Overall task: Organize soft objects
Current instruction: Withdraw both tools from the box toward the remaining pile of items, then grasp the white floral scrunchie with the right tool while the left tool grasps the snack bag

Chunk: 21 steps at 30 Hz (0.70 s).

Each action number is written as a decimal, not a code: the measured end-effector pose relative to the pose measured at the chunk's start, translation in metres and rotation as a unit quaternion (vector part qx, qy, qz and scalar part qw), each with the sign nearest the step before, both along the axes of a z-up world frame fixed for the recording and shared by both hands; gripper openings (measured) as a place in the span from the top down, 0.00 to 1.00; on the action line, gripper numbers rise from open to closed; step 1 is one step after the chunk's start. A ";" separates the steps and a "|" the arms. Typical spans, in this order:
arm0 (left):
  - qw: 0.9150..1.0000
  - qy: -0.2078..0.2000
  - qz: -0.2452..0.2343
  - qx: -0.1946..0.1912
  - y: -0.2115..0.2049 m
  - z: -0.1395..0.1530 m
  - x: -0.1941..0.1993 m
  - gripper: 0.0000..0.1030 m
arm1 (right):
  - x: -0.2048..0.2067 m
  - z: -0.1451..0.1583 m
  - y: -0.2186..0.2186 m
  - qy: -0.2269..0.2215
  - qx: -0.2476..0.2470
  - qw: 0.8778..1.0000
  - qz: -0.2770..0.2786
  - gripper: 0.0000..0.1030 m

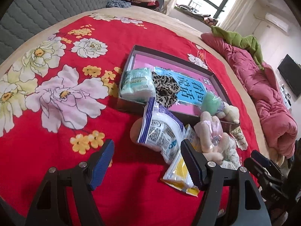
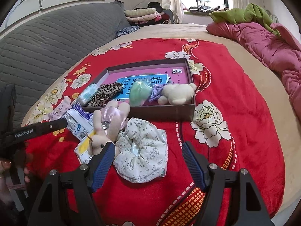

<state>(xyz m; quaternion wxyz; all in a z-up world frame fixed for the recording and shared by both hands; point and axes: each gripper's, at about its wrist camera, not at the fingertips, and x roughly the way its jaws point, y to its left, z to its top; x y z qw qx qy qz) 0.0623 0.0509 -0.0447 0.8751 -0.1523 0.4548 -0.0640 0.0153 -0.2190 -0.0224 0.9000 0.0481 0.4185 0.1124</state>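
A shallow brown box (image 1: 129,105) (image 2: 165,111) lies on the red floral blanket. It holds a tissue pack (image 1: 136,84), a leopard scrunchie (image 1: 165,89) (image 2: 105,94), a green soft ball (image 1: 210,101) (image 2: 140,92) and a cream teddy (image 2: 177,94). In front of the box lie a white pouch (image 1: 163,131), a yellow-white packet (image 1: 178,175), a pink plush rabbit (image 2: 107,126) and a floral scrunchie in plastic (image 2: 144,150). My left gripper (image 1: 148,163) is open, near the pouch and packet. My right gripper (image 2: 148,162) is open around the floral scrunchie.
A pink quilt (image 2: 272,43) with a green cloth (image 2: 244,14) lies along the right of the bed. A grey padded headboard (image 2: 47,37) and folded clothes (image 2: 144,14) are at the back. The left gripper's body (image 2: 37,130) shows at the left in the right wrist view.
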 end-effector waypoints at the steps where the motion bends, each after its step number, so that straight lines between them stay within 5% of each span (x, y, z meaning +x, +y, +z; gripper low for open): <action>1: 1.000 -0.004 0.000 -0.001 -0.001 0.000 0.002 0.28 | 0.001 -0.001 0.000 0.000 -0.002 1.000 -0.001 0.29; 13: 0.999 -0.027 -0.035 -0.011 -0.018 -0.002 0.015 0.59 | 0.007 -0.017 0.004 0.025 -0.010 1.000 -0.005 0.29; 21: 0.998 -0.040 -0.054 -0.018 -0.026 0.000 0.017 0.63 | 0.019 -0.033 0.010 0.040 -0.033 0.999 -0.015 0.29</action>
